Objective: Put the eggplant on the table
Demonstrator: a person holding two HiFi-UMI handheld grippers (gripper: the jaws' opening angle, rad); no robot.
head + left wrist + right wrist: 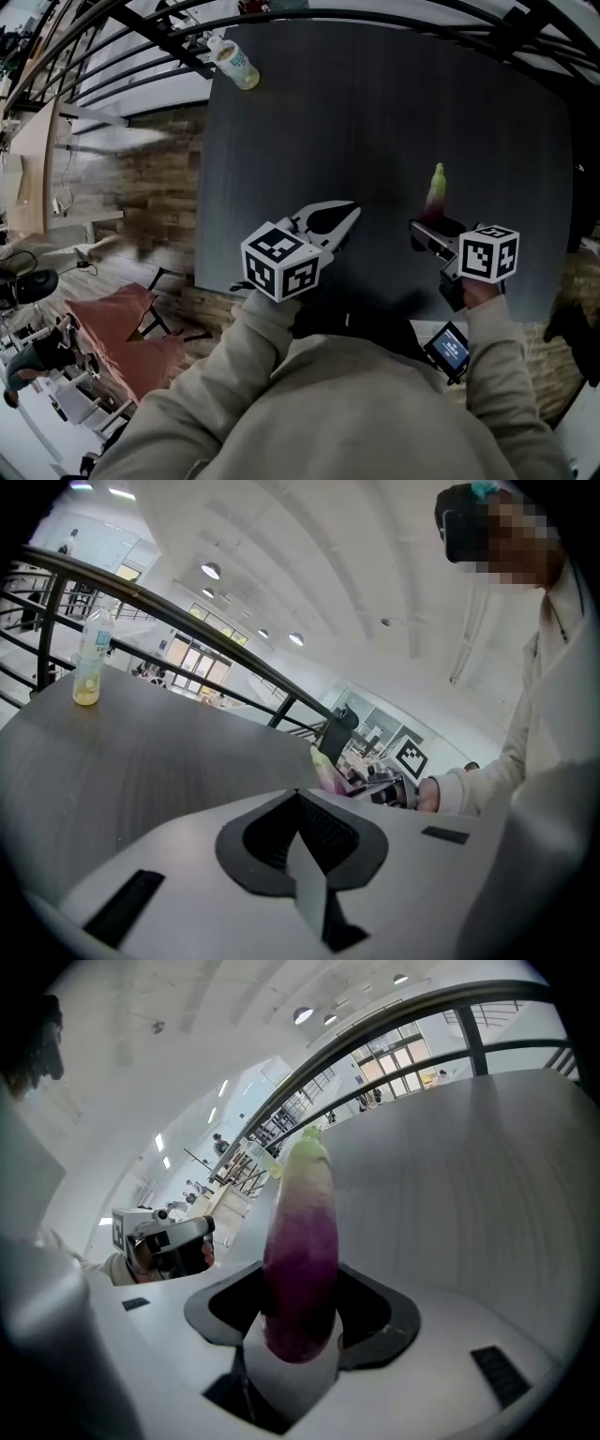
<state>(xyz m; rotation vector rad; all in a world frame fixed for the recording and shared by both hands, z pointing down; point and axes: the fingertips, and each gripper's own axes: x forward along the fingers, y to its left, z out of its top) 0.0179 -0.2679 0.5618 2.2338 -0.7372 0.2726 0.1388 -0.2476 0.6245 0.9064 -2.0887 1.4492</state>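
A long eggplant [300,1241], purple at the base and fading to white and green at its tip, sticks out of my right gripper [300,1321], whose jaws are shut on its purple end. In the head view the eggplant [437,190] points away from me over the near right part of the dark table [375,112], with the right gripper [427,228] just behind it. My left gripper [352,214] hovers to its left with its jaws closed and nothing between them. In the left gripper view the jaws of the left gripper [297,794] meet at the tip.
A plastic bottle [234,64] with yellowish liquid stands at the table's far left corner, also seen as the bottle [89,663] in the left gripper view. A black railing [141,23] runs behind the table. The table's left edge drops to a wooden floor [150,187].
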